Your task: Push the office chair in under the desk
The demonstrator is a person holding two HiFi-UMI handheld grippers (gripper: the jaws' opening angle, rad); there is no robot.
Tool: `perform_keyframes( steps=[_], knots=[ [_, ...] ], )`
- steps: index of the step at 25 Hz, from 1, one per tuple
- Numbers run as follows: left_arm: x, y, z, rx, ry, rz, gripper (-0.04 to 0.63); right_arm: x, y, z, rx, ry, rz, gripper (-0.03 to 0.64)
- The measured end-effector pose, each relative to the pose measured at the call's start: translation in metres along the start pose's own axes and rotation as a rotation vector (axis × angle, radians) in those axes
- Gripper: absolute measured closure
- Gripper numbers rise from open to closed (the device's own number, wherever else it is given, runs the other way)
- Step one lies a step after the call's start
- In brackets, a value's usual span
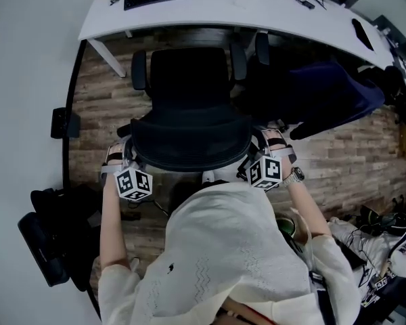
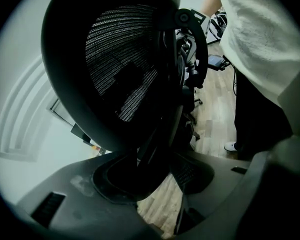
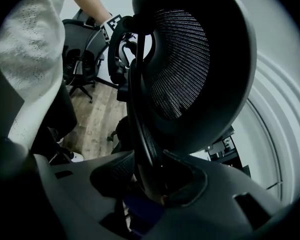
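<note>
Shows a black mesh office chair (image 1: pixel 189 93) at the centre of the head view, facing the top of the frame. Has its seat front reaching the near edge of the white desk (image 1: pixel 257 9) that curves across the top. Leaves the backrest and most of the seat out over the wood-pattern floor (image 1: pixel 98 103). Reads as partway through the push, with more travel needed toward the top of the frame.

Held at the two side rims of the backrest: left gripper (image 1: pixel 122 158) at the lower-left rim, right gripper (image 1: pixel 271 147) at the lower-right rim, level with each other and equally near. Shows, in the left gripper view, wide-set jaws with the backrest rim and a rear strut running down between them, pads seemingly pressed on it. Shows the same in the right gripper view: rim wedged between wide-set jaws, seemingly pinched.

Lies straight ahead of both pairs of jaws, long axis running from backrest through seat into the gap under the desk. Calls for an even shove from both sides to hold that line.

Worth watching to the right: a second dark chair (image 1: pixel 311 90), its armrest just beside this one's. Also a white desk leg (image 1: pixel 108 58) at upper left, near the other armrest
</note>
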State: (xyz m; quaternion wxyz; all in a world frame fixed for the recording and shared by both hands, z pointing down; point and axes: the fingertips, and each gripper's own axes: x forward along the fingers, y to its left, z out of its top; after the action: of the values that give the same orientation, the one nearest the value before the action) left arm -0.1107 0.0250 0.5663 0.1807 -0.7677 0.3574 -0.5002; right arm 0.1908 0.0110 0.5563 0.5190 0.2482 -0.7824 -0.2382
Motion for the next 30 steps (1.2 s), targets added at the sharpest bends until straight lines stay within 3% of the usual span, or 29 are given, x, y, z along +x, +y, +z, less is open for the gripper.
perform_keyframes(
  steps=[16,30],
  knots=[
    [0.032,0.034,-0.004,-0.038,0.015,0.005,0.393,0.029,-0.033,0.003,-0.012,-0.012,-0.022,0.442],
    [0.057,0.062,-0.005,-0.019,-0.007,0.000,0.391,0.053,-0.060,0.004,0.003,0.001,-0.036,0.439]
  ],
)
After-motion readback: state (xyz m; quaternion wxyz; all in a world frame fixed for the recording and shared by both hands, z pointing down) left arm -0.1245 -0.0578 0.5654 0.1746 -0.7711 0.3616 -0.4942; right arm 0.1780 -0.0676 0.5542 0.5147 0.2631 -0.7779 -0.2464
